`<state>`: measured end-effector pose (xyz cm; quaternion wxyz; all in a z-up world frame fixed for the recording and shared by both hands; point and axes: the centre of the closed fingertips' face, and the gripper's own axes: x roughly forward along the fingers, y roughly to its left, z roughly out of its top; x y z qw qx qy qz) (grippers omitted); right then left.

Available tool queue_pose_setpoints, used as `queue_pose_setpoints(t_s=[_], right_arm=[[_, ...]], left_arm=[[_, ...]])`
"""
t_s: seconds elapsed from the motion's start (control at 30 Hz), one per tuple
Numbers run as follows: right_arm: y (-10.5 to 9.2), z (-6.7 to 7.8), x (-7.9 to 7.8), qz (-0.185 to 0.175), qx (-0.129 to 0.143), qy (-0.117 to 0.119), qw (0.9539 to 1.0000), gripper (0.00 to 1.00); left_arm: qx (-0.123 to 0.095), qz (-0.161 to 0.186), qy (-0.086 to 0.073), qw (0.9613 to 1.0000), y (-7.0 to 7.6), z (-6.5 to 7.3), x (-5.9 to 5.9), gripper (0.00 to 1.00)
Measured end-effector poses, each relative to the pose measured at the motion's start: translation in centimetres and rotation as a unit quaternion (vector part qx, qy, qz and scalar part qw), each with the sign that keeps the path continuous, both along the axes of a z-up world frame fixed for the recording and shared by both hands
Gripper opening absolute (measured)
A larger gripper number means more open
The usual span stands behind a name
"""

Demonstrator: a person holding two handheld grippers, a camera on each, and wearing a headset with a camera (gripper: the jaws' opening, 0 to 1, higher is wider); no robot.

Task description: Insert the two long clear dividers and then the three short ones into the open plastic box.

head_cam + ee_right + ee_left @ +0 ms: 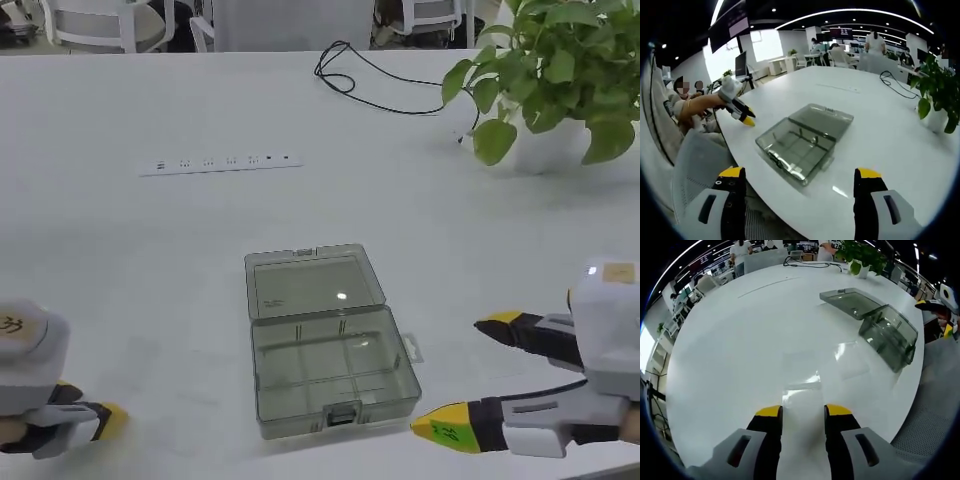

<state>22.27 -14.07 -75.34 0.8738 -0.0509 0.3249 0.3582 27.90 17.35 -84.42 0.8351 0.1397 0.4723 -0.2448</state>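
On the table [150, 260], centre: box [300, 412] open, lid at 12 o'clock. Right gripper [460, 375] at 4 o'clock, jaws wide, empty. Left gripper [108, 420] at 8 o'clock, jaws narrowly apart, empty.

- An open-plan office, by the look of it.
- A long white table [120, 230] carries a power strip [222, 163] and a loose black cable [370, 85].
- Swivel chairs [95, 25] stand at its far edge.
- A potted plant [555, 70] sits on the table.
- Beyond are more desks, a monitor [740, 64], strip ceiling lights [850, 10] and people standing [875, 42].
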Motion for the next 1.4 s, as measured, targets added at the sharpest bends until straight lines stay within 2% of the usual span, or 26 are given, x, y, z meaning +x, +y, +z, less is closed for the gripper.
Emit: queue_pose_setpoints(t_s=[0.07, 0.13, 0.33, 0.57, 0.73, 0.8, 0.87, 1.03, 1.13, 1.2, 1.23, 1.33, 1.4], right_arm=[[0.0, -0.1, 0.0, -0.008, 0.004, 0.006, 0.9999, 0.9], [0.0, 0.0, 0.2, -0.024, 0.017, 0.01, 0.9995, 0.88], [0.0, 0.1, 0.1, -0.039, 0.029, 0.018, 0.9987, 0.85], [1.0, 0.3, 0.1, -0.05, 0.05, 0.025, 0.9972, 0.78], [1.9, 0.6, 0.3, -0.054, 0.063, 0.017, 0.9964, 0.7], [2.4, 0.7, 0.6, -0.058, 0.077, 0.017, 0.9952, 0.67], [2.7, 0.7, 0.8, -0.06, 0.078, 0.015, 0.995, 0.63], [4.0, 0.7, 1.2, -0.065, 0.098, 0.022, 0.9928, 0.56], [4.7, 0.9, 1.4, -0.07, 0.109, 0.024, 0.9913, 0.53], [5.1, 1.0, 1.5, -0.076, 0.119, 0.026, 0.9897, 0.51], [5.4, 1.1, 1.7, -0.079, 0.124, 0.024, 0.9889, 0.49], [6.1, 1.3, 1.8, -0.082, 0.135, 0.024, 0.9872, 0.47], [6.8, 1.6, 1.9, -0.085, 0.15, 0.022, 0.9849, 0.46]], left_arm=[[-0.005, 0.005, -0.002, 1.0, 0.0, 0.2, 0.1, 0.31], [-0.006, 0.01, 0.008, 0.9999, 0.0, 0.1, -0.2, 0.31], [-0.008, 0.016, 0.006, 0.9998, 0.1, 0.1, -0.3, 0.31], [-0.025, 0.035, -0.006, 0.999, -0.1, 0.6, -0.7, 0.3], [-0.046, 0.05, -0.027, 0.9973, -0.7, 1.4, -0.8, 0.3], [-0.057, 0.054, -0.036, 0.9962, -1.2, 1.8, -0.9, 0.3], [-0.072, 0.061, -0.045, 0.9946, -1.7, 2.0, -1.1, 0.3], [-0.114, 0.072, -0.068, 0.9886, -3.3, 2.7, -1.7, 0.3], [-0.123, 0.071, -0.082, 0.9865, -3.9, 3.1, -1.7, 0.3], [-0.131, 0.069, -0.099, 0.9841, -4.3, 3.5, -1.7, 0.3], [-0.141, 0.072, -0.104, 0.9819, -4.7, 3.9, -1.7, 0.3], [-0.148, 0.069, -0.122, 0.979, -5.3, 4.6, -1.7, 0.3], [-0.158, 0.07, -0.14, 0.975, -5.9, 5.3, -1.7, 0.3]])
